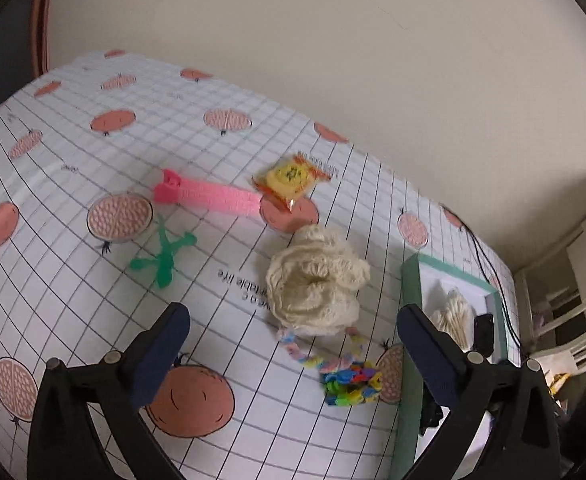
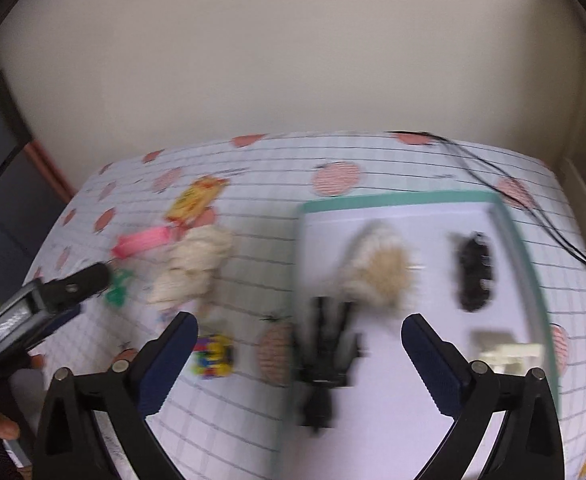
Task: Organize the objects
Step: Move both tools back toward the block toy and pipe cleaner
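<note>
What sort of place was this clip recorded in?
Probably a home room: a table under a fruit-print tablecloth against a plain wall, small oddments beside a green-rimmed tray, white shelving nearby.

A cream crocheted scrunchie (image 1: 317, 280) is lying beside a pink strap (image 1: 209, 196), snack packet (image 1: 291, 178), green twist (image 1: 163, 254) and multicoloured bead cluster (image 1: 351, 384), outside the green-rimmed tray (image 1: 409, 292).
</note>
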Motion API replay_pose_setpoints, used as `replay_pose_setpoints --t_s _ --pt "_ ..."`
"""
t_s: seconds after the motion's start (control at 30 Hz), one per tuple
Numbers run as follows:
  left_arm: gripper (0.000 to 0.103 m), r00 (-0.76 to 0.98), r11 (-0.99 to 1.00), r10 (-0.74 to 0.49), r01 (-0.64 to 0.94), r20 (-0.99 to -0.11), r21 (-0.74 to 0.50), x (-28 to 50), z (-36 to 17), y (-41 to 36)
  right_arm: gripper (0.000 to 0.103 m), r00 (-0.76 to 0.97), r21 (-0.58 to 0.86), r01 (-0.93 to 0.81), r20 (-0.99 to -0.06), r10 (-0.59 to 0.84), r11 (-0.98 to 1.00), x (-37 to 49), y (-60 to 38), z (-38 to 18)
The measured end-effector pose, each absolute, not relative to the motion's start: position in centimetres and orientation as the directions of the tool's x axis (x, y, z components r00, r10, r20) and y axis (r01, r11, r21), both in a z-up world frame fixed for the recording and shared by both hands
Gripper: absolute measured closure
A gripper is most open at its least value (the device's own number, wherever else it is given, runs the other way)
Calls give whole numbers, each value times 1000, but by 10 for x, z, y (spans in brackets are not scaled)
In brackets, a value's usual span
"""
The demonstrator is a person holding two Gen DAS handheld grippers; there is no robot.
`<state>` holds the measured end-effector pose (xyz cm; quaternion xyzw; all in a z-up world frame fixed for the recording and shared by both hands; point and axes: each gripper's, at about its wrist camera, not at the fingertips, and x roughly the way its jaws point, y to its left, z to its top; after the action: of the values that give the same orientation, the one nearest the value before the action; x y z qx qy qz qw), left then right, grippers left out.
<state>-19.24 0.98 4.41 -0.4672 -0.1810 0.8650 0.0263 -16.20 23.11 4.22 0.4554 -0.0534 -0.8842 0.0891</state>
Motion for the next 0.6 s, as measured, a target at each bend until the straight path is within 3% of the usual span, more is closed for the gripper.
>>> replay_pose_setpoints --t_s 0.33,0.6 --pt "0 -491 -944 183 153 -852 -291 -199 19 5 7 -468 109 189 -864 -187 -976 -168 186 1" --pt "14 -434 -966 167 108 -885 -235 -207 -3 21 12 -447 72 202 -880 -158 -977 -169 176 -11"
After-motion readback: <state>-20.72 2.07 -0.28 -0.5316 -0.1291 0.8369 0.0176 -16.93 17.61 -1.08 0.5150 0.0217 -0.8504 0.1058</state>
